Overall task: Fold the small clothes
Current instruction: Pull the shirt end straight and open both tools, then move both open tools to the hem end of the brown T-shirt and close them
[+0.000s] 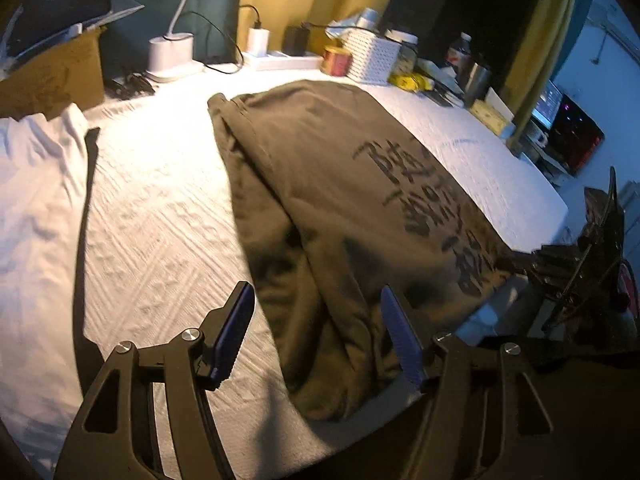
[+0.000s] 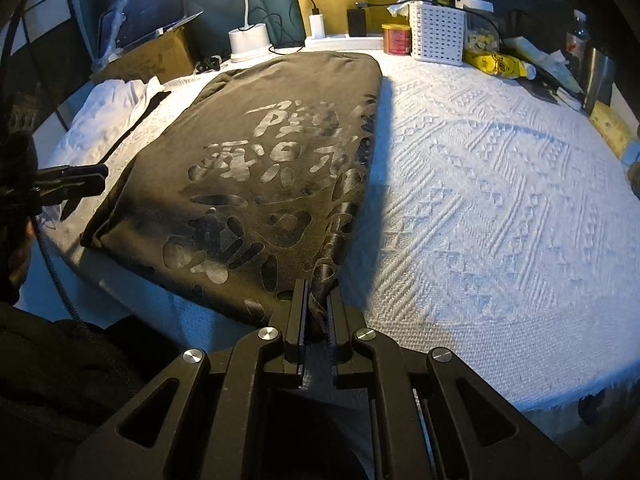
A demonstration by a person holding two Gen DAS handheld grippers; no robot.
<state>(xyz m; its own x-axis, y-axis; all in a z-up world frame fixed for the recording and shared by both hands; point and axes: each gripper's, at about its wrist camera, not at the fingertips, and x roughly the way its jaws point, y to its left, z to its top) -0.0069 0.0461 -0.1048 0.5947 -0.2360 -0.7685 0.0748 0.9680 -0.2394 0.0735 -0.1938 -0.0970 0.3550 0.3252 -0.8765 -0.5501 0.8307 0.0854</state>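
**Olive T-shirt on bed, one corner pinched**

Right gripper (image 2: 318,312): jaws pressed together on the near right corner of the olive T-shirt (image 2: 256,168), a bunch of fabric caught between the pads.

Left gripper (image 1: 318,336): jaws spread wide, blue-padded fingers (image 1: 234,338) either side of the shirt's near folded edge, pads not pressing on it. In the right wrist view it shows at the far left, just beside the shirt's left corner.

T-shirt: lies lengthwise on the white textured bedspread (image 2: 500,200), folded into a long panel, printed characters facing up, left side doubled over in a thick fold.

White garment (image 1: 36,200): crumpled at the left of the bed, well apart from the olive shirt, a dark strip along its edge.

Far edge of bed: white lamp base (image 2: 248,42), charger plugged into a power strip (image 2: 344,42), red tin (image 2: 396,38), white perforated basket (image 2: 438,32), yellow packet (image 2: 496,62), cardboard box (image 1: 52,76) with what looks like a laptop on top, blurred.
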